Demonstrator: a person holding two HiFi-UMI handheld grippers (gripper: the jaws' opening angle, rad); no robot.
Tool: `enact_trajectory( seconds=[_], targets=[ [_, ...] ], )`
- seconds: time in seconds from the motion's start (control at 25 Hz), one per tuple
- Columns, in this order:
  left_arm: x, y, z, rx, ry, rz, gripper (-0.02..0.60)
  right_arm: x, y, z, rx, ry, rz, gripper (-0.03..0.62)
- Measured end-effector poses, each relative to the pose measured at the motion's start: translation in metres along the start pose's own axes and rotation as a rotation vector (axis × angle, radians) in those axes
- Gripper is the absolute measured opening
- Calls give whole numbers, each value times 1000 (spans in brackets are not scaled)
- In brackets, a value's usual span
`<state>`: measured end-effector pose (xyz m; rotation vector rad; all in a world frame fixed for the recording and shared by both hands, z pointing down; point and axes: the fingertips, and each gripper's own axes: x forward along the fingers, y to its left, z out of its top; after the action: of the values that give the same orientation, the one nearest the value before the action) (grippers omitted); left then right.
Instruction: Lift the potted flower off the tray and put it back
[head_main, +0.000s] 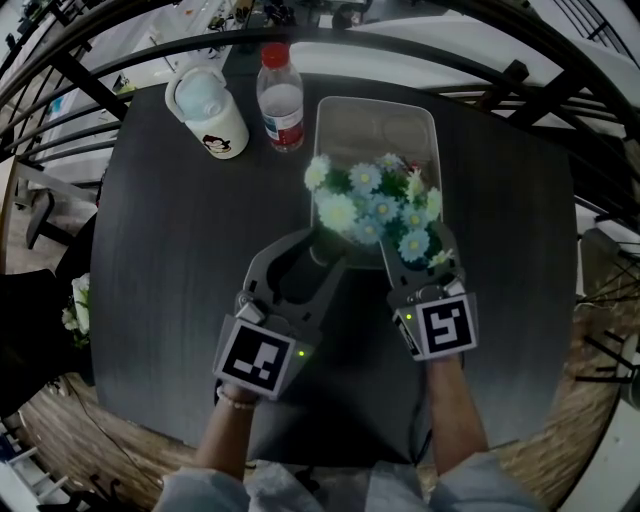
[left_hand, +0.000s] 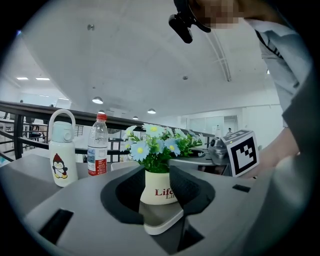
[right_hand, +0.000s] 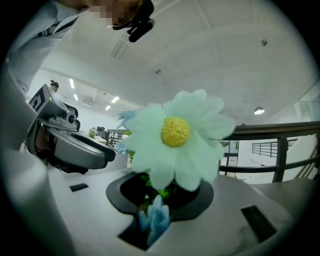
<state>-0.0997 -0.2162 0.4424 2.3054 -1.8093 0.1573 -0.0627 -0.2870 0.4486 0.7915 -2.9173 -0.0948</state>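
Observation:
The potted flower (head_main: 375, 205), a bunch of pale blue and white daisies, stands at the near end of the clear tray (head_main: 375, 115). Its white pot (left_hand: 157, 187) rests on the tray's near rim (left_hand: 162, 226). My left gripper (head_main: 325, 250) is open, its pads (left_hand: 187, 187) on either side of the pot and apart from it. My right gripper (head_main: 420, 258) reaches into the flowers from the right. A big daisy (right_hand: 175, 132) and leaves fill the space between its jaws and hide them. Its marker cube (left_hand: 241, 152) shows in the left gripper view.
A white flask with a penguin (head_main: 208, 110) and a red-capped water bottle (head_main: 281, 95) stand left of the tray on the dark round table (head_main: 170, 260). A dark railing (head_main: 560, 70) curves round behind. White flowers (head_main: 78, 305) lie off the table's left edge.

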Motion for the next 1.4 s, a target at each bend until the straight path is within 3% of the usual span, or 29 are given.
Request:
enact_trajectory(
  seconds=[0.48,1.16,1.24,1.4],
  targets=[
    [-8,-12,38,14,-70,4,144,-20,-2,39,-4,-47,-26,114],
    [-59,-44,121,68,-155,34,63,-81,2,127,-32,-103,-70,112],
    [-64,-49,129,80,-162,38,28,-88,4,136,-35,-113,-73,112],
    [-76,-60,141,93,-179,39,28,-104,8,148,-22,-127,-80,112]
  ],
)
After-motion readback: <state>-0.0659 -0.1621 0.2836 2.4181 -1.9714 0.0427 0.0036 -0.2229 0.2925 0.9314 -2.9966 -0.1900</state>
